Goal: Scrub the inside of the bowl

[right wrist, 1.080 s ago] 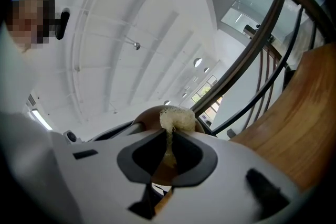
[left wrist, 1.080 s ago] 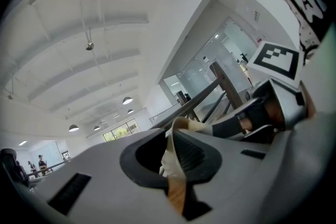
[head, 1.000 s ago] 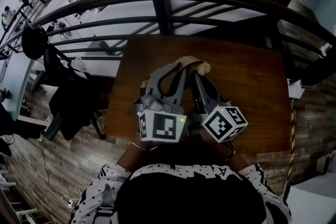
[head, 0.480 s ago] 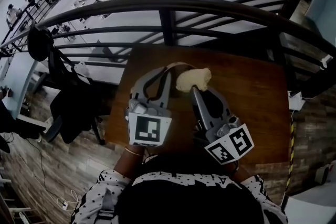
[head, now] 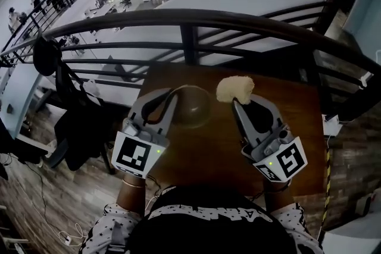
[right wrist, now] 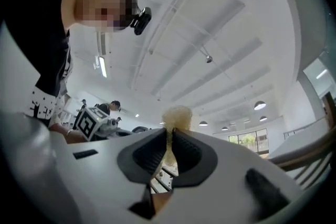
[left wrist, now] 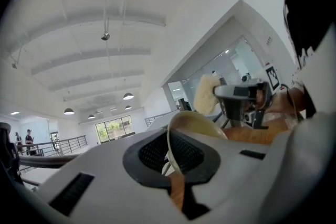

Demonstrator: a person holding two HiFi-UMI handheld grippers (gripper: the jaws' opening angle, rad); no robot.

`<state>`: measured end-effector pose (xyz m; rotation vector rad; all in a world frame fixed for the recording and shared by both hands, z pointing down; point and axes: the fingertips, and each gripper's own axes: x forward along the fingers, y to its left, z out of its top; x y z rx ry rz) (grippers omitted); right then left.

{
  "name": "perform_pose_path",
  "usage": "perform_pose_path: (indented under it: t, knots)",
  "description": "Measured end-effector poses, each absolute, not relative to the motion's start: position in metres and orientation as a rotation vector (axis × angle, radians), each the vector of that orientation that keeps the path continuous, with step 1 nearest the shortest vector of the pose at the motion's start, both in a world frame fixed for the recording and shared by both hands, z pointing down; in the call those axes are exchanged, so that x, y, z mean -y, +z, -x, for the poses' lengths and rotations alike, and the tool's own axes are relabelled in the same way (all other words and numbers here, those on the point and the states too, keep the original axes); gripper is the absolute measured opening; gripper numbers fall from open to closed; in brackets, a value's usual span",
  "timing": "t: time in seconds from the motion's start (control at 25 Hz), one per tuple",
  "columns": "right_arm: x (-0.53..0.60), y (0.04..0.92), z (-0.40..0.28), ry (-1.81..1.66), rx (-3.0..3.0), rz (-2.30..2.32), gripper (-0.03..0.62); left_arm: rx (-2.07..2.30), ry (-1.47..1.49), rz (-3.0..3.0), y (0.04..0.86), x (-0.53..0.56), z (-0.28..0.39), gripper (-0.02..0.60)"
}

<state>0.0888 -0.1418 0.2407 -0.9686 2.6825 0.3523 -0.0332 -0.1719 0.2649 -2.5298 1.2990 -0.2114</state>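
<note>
Partly hidden by the left tool [head: 171, 92], the bowl [head: 193, 107] shows only its dark outside in the head view. Whether it touches the tabletop [head: 292, 122] is unclear. Its pale inside, and that tool clamped on its rim, show only in the left gripper view. Right of the bowl, the right tool [head: 238, 102] pinches a sponge [head: 235, 89].
</note>
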Motion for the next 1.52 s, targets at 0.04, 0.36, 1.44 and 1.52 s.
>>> perform_pose_path:
  t: [0.04,0.36,1.44,1.52]
  knots:
    - [0.143,0.242,-0.086,0.39,-2.714,0.941,0.046,-1.278,-0.191,2.539,0.259,0.168,0.033,0.021]
    - [0.132,0.235,-0.047,0.605,-2.873,0.71,0.046,-1.129,-0.229,2.583,0.233,0.147,0.033,0.021]
    - [0.114,0.232,-0.024,0.419,-2.845,0.696,0.046,-1.244,-0.101,2.674,0.211,0.15,0.059,0.021]
    - [0.117,0.233,-0.021,0.394,-2.841,0.704,0.046,-1.265,-0.07,2.678,0.206,0.155,0.064,0.021]
